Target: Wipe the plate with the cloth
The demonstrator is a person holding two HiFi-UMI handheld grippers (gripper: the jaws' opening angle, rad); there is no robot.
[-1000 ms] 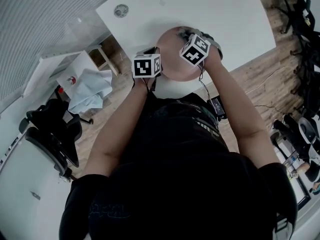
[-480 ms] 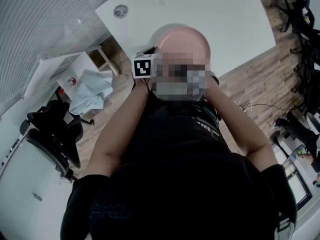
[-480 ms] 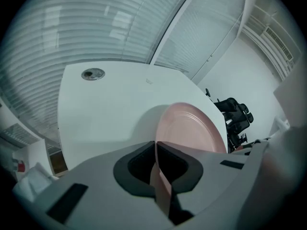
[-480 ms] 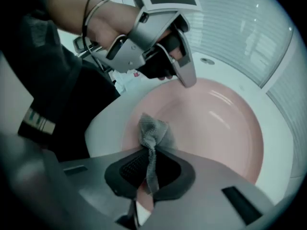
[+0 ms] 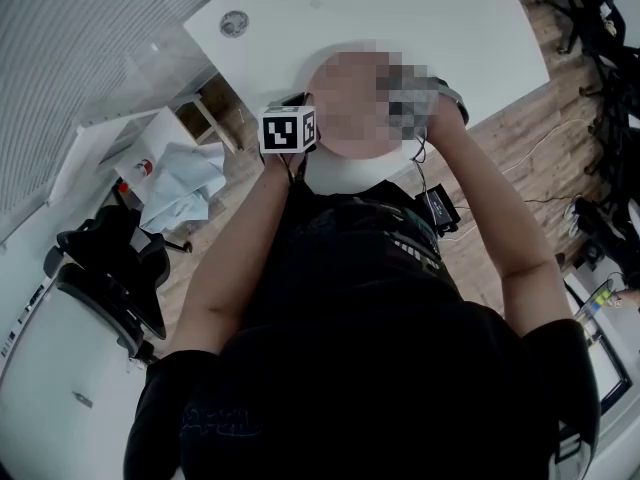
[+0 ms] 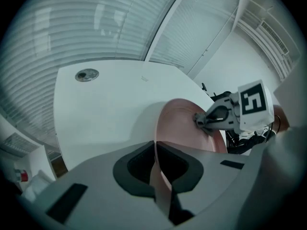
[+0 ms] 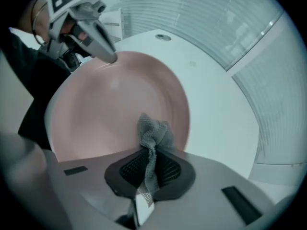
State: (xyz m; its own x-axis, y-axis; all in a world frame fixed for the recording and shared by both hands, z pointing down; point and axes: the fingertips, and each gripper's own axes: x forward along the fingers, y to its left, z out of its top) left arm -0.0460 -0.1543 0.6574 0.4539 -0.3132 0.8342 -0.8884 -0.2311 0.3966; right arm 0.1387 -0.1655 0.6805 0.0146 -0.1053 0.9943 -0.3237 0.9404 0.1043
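Plate [image 7: 110,104], pale pink and round, held tilted over a white table [image 7: 220,109]. The left gripper [image 6: 156,152] has its jaws closed tight on the plate's rim, and the thin edge runs straight between the dark pads. In the right gripper view this gripper comes in from the upper left and bites the rim there. The right gripper [image 7: 151,159] is clamped on a grey mesh cloth [image 7: 153,131]. A strip of the cloth runs down between the jaws, and a crumpled bunch sticks out past the tips, against the plate's inner face. That bunch lies close to the rim on the side away from the left gripper and seems to touch the plate, though the contact itself is not clearly visible. In the left gripper view the right gripper's tips reach onto the plate's face from the right. The head view is blurred over the plate and the right gripper. It does show the left gripper's marker cube [image 5: 290,128] beside them, and the person's bare forearms [image 5: 235,268] reaching towards the table's edge. A small round fitting [image 6: 87,74] sits in the table well beyond the plate.
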